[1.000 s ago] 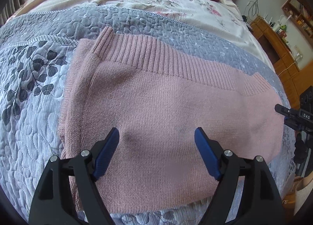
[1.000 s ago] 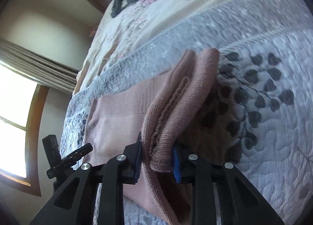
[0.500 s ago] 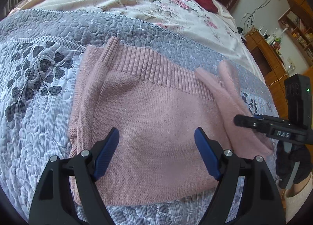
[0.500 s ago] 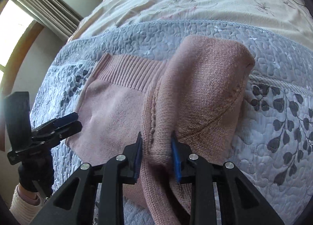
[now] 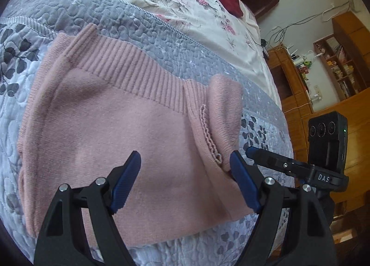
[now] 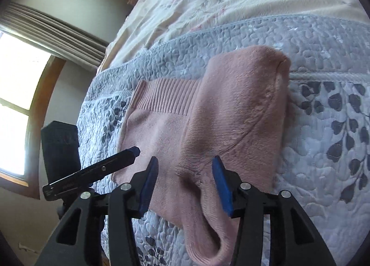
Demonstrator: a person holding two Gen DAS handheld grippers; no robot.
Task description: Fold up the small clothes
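Pink sweater (image 5: 120,131) flat on the bed's grey quilt (image 5: 161,41), its right sleeve (image 6: 240,108) folded over the body, left gripper (image 5: 185,180) above it with fingers apart, right gripper (image 6: 185,185) fingers apart, empty

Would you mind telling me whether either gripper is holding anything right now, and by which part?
Nothing is held. The right gripper is open, with the folded-over sleeve of the pink sweater lying loose between its fingers. The left gripper is open above the sweater.
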